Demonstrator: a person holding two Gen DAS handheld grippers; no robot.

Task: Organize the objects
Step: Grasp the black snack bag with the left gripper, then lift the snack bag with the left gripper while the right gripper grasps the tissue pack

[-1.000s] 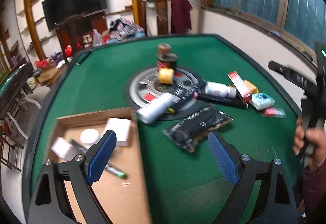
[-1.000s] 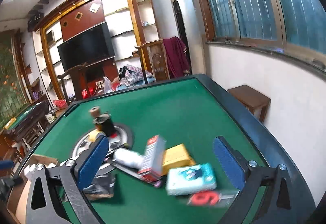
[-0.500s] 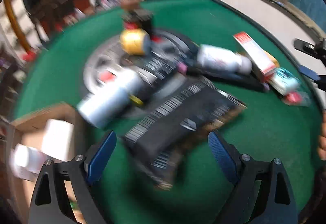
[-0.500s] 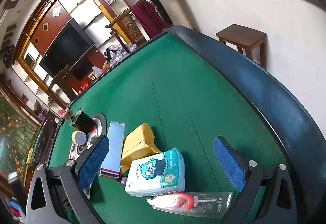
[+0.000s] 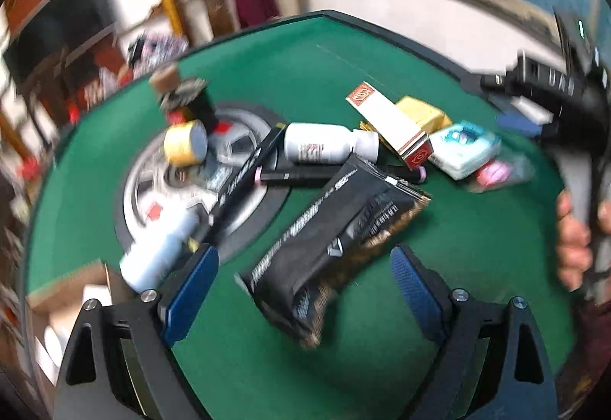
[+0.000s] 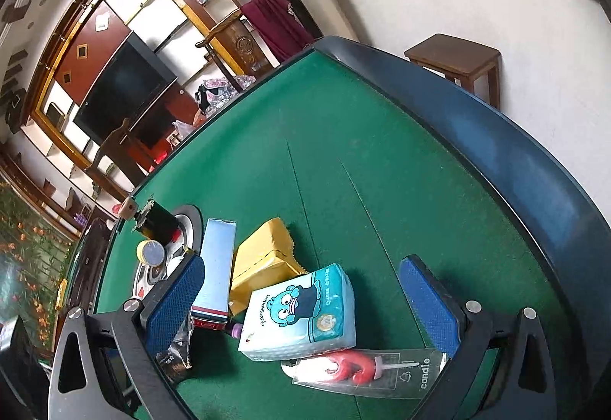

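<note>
Hovering over the green tabletop (image 5: 343,84), the left tongs (image 5: 305,278) stand released, the black foil pouch (image 5: 336,236) lying between their blue pads, untouched. Beyond it lie a white bottle (image 5: 324,149), a red-and-white carton (image 5: 389,122) and a yellow box (image 5: 424,114). The right tongs (image 6: 301,301), likewise released, frame a teal tissue pack (image 6: 305,313) resting partly on a bagged red candle (image 6: 355,370). A cardboard box (image 5: 65,290) sits at the left edge.

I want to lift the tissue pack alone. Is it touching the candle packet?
Touching. The right wrist view shows the tissue pack lying on the upper edge of the clear candle packet, overlapping it with no gap.
</note>
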